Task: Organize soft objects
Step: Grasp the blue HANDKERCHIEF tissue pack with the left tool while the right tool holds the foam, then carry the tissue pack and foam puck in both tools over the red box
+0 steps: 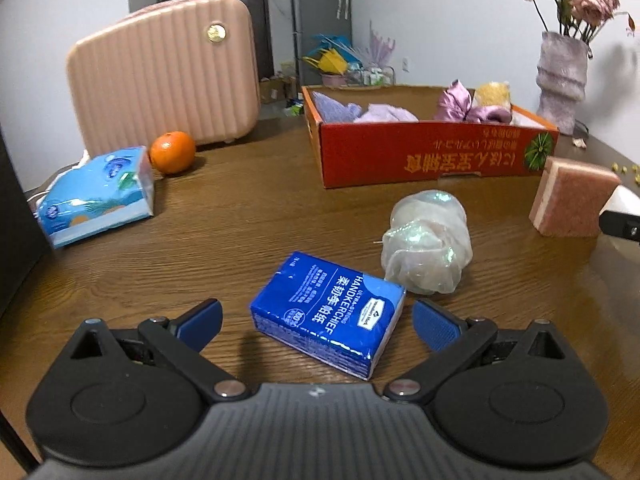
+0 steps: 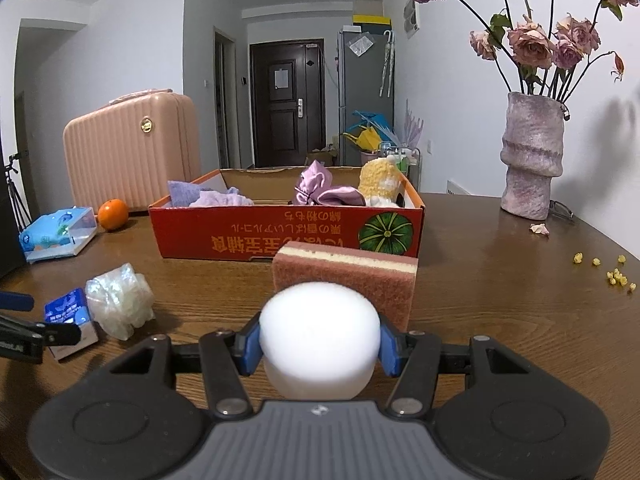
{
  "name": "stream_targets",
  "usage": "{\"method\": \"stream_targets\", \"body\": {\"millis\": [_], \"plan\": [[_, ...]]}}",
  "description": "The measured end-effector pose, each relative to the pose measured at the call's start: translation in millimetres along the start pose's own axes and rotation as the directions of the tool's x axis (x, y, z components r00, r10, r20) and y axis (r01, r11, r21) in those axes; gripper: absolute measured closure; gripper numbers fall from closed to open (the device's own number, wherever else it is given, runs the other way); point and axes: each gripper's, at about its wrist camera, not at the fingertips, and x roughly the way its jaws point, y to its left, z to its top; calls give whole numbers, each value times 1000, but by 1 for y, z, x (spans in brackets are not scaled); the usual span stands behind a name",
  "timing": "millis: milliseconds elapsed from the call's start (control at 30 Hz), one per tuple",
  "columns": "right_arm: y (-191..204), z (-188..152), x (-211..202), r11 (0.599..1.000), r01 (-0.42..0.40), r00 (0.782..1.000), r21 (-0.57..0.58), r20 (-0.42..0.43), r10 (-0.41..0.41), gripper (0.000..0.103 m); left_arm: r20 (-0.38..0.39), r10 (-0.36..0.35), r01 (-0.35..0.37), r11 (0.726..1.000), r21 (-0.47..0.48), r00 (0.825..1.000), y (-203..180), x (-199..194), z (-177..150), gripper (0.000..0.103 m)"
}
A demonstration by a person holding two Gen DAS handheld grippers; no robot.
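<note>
L gripper wide apart, straddling the blue tissue pack on the table: I square up w/ its sides before closing. R gripper clamped on white foam ball, short of the box.

The white foam ball hides the sponge's lower middle, perhaps its base too.

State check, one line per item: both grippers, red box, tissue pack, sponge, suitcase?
left gripper: open, jaws either side of blue handkerchief pack, not touching
right gripper: shut on white foam ball
red box: open-topped, holds cloths
sponge: on edge
suitcase: closed, upright
</note>
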Motion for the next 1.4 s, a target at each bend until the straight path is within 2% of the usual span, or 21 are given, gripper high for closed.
{"method": "stream_targets", "body": {"millis": [200, 333, 500, 800, 1100, 1400], "plan": [[1, -1, 1, 1000, 0, 1000, -7, -5, 0, 48, -25, -8, 8, 1000, 16, 1000, 5, 20, 7, 0], [2, -1, 2, 1000, -1, 1000, -9, -7, 0, 48, -60, -9, 9, 1000, -2, 998, 9, 30, 8, 0], [2, -1, 2, 1000, -6, 1000, -10, -5, 6, 48, -68, 4, -6, 1000, -19, 998, 11, 33, 8, 1], [3, 0, -2, 1000, -13, 1000, -12, 12, 13, 48, -51, -33, 31, 999, -35, 998, 12, 30, 8, 28], [2, 0, -6, 1000, -22, 999, -13, 26, 22, 48, -37, 1, -2, 999, -41, 999, 9, 23, 5, 29], [2, 1, -13, 999, -37, 998, -10, 48, 37, 48, 14, 50, -49, 995, -83, 999, 11, 3, 2, 29]]}}
